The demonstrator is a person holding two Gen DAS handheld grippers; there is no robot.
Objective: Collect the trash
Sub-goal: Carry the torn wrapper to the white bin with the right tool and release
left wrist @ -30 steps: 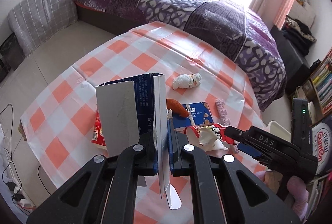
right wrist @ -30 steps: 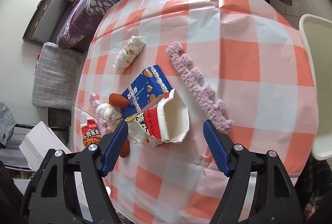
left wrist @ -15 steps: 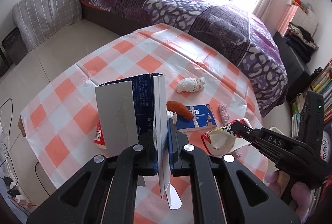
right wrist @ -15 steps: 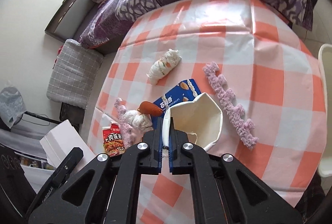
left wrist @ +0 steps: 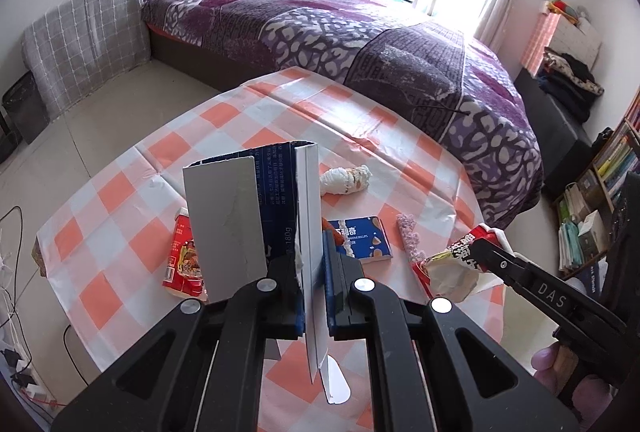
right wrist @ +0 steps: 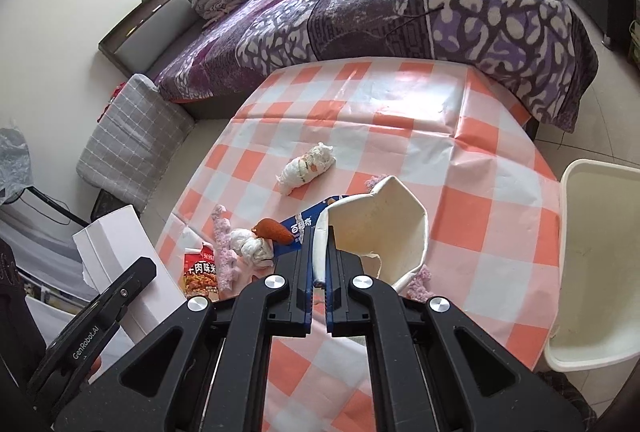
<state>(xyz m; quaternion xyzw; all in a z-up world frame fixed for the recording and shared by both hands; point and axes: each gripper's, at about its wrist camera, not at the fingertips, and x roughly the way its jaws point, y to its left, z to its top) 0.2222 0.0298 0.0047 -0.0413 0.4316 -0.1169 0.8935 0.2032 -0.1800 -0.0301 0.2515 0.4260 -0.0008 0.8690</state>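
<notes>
My left gripper (left wrist: 311, 264) is shut on an opened dark blue cardboard box (left wrist: 256, 216) and holds it upright above the checked table (left wrist: 224, 120). My right gripper (right wrist: 319, 256) is shut on the rim of a crumpled paper noodle cup (right wrist: 380, 232), lifted off the table; the cup also shows in the left wrist view (left wrist: 460, 264). On the table lie a wrapped white wad (right wrist: 306, 168), a blue snack box (left wrist: 362, 238), a red snack packet (left wrist: 184, 256), a sausage (right wrist: 274, 230), crumpled tissue (right wrist: 252, 250) and purple foam strips (left wrist: 410, 242).
A cream waste bin (right wrist: 596, 264) stands off the table's right edge. A purple bed (left wrist: 360, 32) lies behind the table. A grey checked cushion (left wrist: 84, 40) leans at the left. A bookshelf (left wrist: 612, 168) is at the right.
My right gripper closed on the noodle cup's rim and lifted it up off the table toward the right. My left gripper rose a little, still holding the blue box.
</notes>
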